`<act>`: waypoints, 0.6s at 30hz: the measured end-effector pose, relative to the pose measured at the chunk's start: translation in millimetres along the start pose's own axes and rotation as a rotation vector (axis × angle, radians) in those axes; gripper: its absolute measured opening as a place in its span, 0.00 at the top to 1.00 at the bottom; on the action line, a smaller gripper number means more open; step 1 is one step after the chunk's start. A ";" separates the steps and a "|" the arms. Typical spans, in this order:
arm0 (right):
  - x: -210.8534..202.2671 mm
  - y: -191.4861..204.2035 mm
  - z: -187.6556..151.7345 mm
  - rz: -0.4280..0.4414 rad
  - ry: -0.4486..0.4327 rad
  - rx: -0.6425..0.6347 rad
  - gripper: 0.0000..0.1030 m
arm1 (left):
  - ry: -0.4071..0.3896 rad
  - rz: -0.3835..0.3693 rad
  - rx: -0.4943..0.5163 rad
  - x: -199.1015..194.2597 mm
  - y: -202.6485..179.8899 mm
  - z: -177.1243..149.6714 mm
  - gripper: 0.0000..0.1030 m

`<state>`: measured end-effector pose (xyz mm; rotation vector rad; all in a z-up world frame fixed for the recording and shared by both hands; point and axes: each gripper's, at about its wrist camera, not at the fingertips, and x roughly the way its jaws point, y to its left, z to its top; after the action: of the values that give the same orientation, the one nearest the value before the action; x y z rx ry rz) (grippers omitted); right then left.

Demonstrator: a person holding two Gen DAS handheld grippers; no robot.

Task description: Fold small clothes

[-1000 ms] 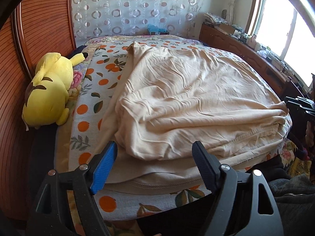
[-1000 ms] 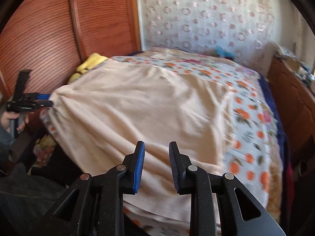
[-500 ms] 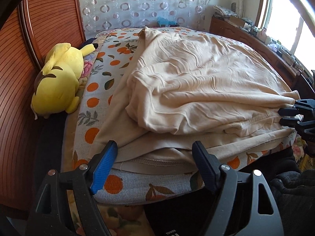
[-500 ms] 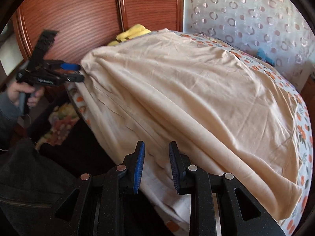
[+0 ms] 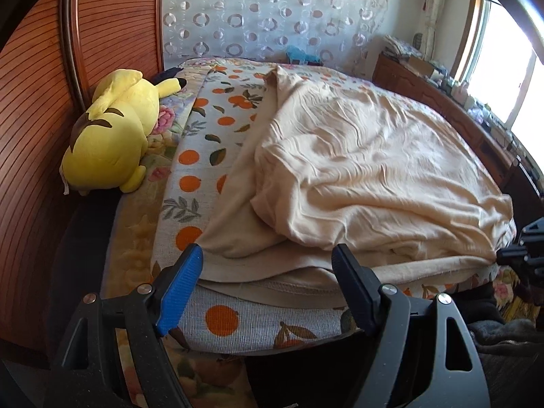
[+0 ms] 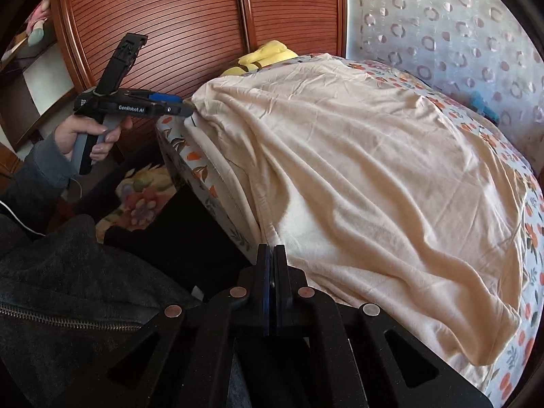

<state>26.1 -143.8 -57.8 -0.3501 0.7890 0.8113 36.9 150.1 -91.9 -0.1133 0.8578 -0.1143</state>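
My right hand-held gripper (image 6: 271,255) has just closed at the near hem of the cream garment (image 6: 357,176), which lies across the bed (image 5: 217,319); the jaws meet flush, and I cannot tell whether cloth is caught. My left hand-held gripper (image 5: 267,265) stands wide at the corner toward nine o'clock, gripping nothing. I'd judge it best to pinch both layers there, then lift both corners evenly toward twelve o'clock.
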 end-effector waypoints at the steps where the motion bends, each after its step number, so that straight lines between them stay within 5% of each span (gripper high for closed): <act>1: 1.0 -2.4 0.9 0.003 0.001 0.012 0.98 | -0.008 -0.013 -0.017 -0.1 2.6 1.1 0.24; 8: -12.2 -1.5 14.7 -0.054 -0.081 0.017 0.87 | 0.002 -0.009 -0.040 13.9 3.3 5.9 0.27; 18: 56.7 43.8 69.1 0.104 -0.103 -0.088 0.87 | 0.014 0.078 0.050 10.9 -4.0 -5.0 0.28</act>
<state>51.3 -47.6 -53.2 -0.3447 0.6808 0.9563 40.0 144.3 -102.7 -0.0323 0.8717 -0.0638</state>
